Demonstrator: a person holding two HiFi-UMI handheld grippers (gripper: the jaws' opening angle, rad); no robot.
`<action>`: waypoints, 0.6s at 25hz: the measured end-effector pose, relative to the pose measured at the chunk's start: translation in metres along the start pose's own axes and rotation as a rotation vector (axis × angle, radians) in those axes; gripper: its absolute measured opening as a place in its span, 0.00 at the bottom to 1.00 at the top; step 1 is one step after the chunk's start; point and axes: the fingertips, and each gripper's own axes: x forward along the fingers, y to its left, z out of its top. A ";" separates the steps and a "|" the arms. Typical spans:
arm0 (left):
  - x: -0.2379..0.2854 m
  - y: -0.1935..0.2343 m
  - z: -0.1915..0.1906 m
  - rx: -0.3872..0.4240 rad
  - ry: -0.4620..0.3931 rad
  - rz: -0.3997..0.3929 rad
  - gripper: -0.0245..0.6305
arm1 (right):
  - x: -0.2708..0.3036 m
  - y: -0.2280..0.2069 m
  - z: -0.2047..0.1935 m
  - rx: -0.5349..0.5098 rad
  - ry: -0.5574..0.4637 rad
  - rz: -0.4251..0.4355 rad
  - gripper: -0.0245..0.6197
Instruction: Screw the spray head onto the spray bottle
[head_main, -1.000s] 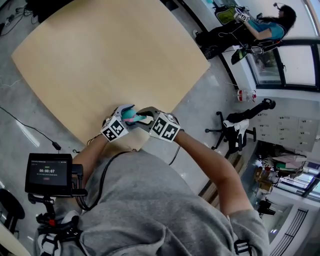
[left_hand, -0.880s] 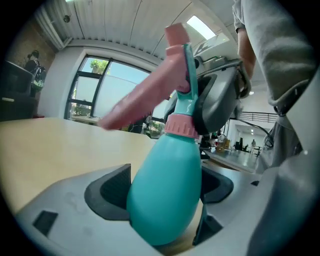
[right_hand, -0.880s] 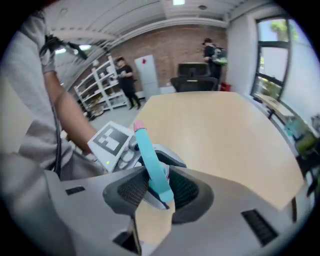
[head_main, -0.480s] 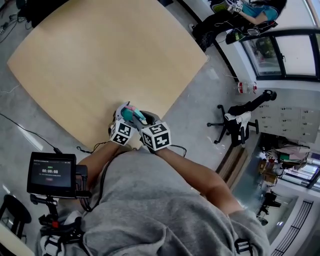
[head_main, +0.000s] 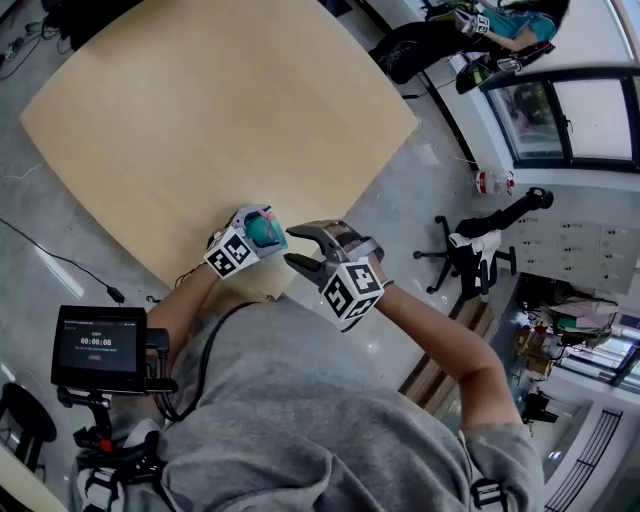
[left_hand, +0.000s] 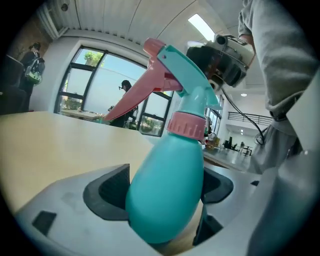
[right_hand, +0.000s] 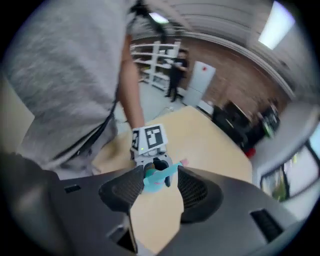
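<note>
1. A pale wooden table (head_main: 200, 130) stands on a grey floor (head_main: 405, 205).
2. At the table's near edge, the left claw (head_main: 256, 228) clamps the teal spray bottle (left_hand: 167, 195); the spray head (left_hand: 172, 75) sits on its neck.
3. The right claw (head_main: 291, 246) has just been opening and hangs released and empty, just beside the bottle.

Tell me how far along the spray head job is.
Done: the spray head sits on the spray bottle, pink collar at the neck. In hand: left gripper clamps the bottle; right gripper has just been opening, nothing between its jaws. Left: tightness is unclear; perhaps another turn.
</note>
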 end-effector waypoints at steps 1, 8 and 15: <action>-0.001 -0.002 -0.001 0.008 0.007 -0.029 0.60 | -0.003 0.002 0.003 -0.240 0.033 0.018 0.35; -0.003 -0.006 -0.006 0.032 0.042 -0.113 0.60 | 0.035 0.018 -0.014 -1.017 0.187 0.256 0.35; 0.001 -0.004 -0.005 0.022 0.041 -0.111 0.60 | 0.068 0.014 -0.032 -1.010 0.254 0.326 0.30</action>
